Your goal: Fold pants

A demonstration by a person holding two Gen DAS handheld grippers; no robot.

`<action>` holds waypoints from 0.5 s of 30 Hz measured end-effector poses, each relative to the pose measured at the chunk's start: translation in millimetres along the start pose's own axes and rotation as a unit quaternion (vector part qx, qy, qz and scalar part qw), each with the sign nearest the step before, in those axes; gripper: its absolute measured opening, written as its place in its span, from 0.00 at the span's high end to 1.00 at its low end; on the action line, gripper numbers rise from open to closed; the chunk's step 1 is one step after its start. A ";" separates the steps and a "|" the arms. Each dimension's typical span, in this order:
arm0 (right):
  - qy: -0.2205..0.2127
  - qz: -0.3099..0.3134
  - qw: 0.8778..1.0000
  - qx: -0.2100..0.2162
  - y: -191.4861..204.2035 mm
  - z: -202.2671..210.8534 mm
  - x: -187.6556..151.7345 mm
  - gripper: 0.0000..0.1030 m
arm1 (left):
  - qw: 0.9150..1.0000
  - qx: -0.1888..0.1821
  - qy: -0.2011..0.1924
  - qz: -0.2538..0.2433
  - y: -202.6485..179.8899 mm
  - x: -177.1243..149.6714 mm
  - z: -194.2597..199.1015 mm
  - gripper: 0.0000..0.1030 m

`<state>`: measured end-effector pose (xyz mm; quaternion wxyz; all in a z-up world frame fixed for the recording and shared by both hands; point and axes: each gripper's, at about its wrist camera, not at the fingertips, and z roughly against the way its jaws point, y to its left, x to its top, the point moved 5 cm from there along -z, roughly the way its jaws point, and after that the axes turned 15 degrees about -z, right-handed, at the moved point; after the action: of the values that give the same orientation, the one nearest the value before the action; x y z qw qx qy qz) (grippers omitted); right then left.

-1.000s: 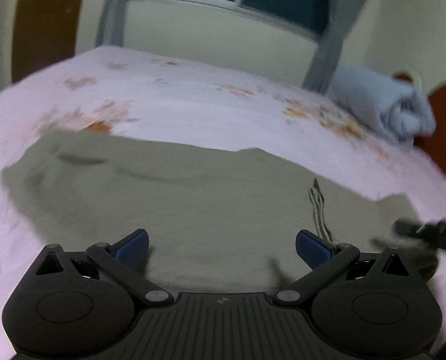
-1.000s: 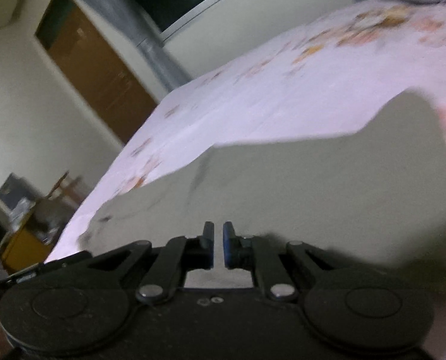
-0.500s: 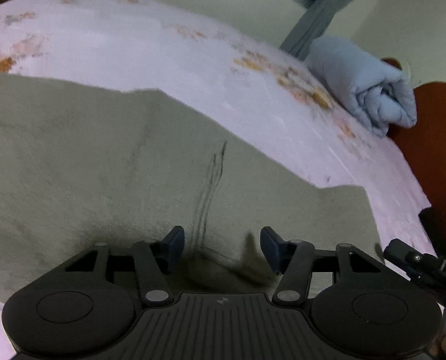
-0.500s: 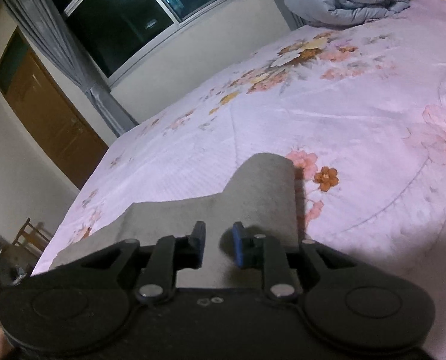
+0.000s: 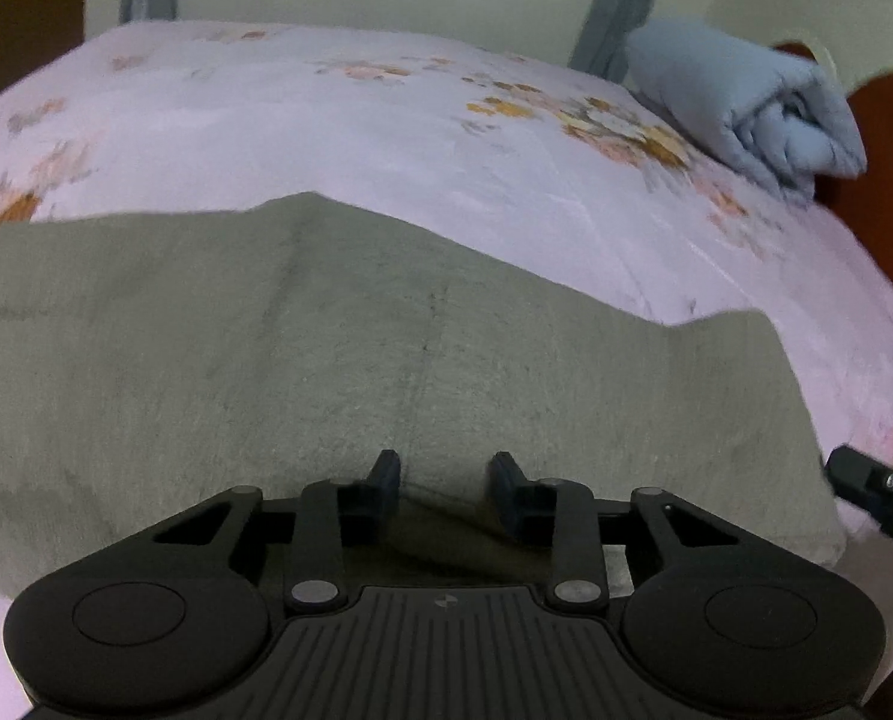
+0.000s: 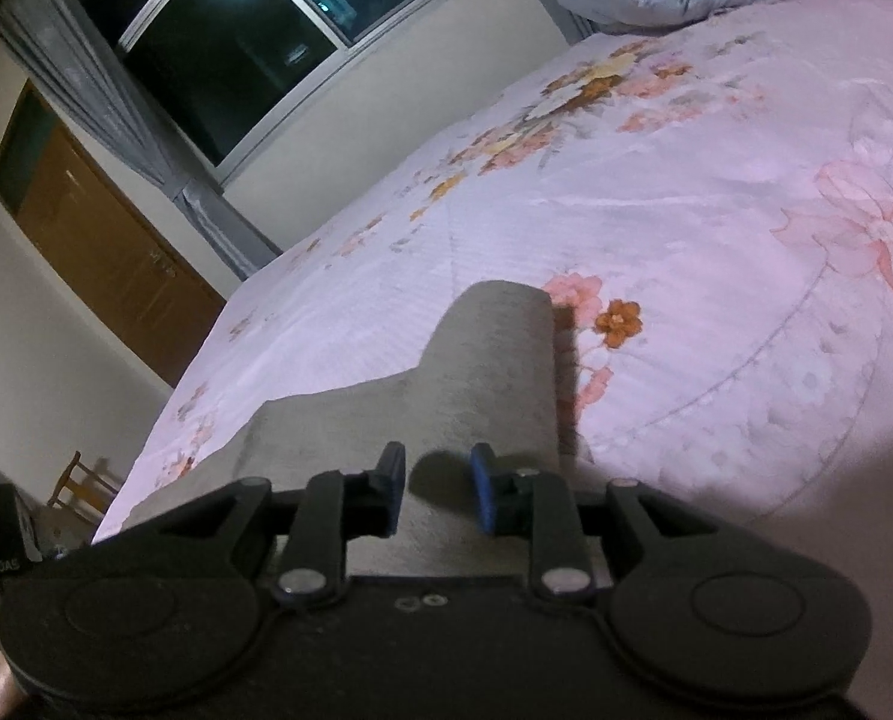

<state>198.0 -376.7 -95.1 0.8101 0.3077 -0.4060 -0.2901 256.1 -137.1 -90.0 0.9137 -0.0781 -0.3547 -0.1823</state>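
Grey-green pants lie spread across a pink floral bed sheet. My left gripper is low at their near edge, fingers partly apart, with a bunched fold of cloth between them. In the right wrist view the pants run away to a rounded end. My right gripper is over them, fingers a little apart with cloth between; no grip shows. The right gripper's tip shows at the left view's right edge.
A rolled pale blue quilt lies at the bed's far right, by a red-brown headboard. Beyond the bed are a dark window, grey curtains and a brown door. A wooden chair stands left.
My left gripper swung over the pants and narrowed from wide open onto a fold. My right gripper opened a little from shut and moved to the pants' end.
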 end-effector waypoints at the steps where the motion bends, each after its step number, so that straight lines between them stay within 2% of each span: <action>1: -0.001 -0.001 1.000 -0.001 -0.6 0.4 -0.7 0.83 | 1.000 0.002 -0.001 -0.006 0.8 2.2 -0.4 0.76; 2: -0.002 -0.003 1.000 -0.001 -1.2 1.2 -1.0 0.82 | 1.000 0.005 -0.003 -0.013 1.5 3.6 1.5 0.87; 9: -0.001 -0.006 1.000 -0.001 -3.0 1.3 -3.4 0.78 | 0.999 -0.001 -0.038 -0.036 1.1 19.0 25.4 0.88; 15: -0.003 -0.002 1.000 0.002 -2.5 2.4 -6.0 0.77 | 0.998 -0.020 -0.062 -0.022 0.0 21.2 53.4 0.89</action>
<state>192.3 -374.6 -98.6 0.8076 0.3097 -0.4083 -0.2918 237.5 -128.4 -36.3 0.8840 -0.1000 -0.4086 -0.2041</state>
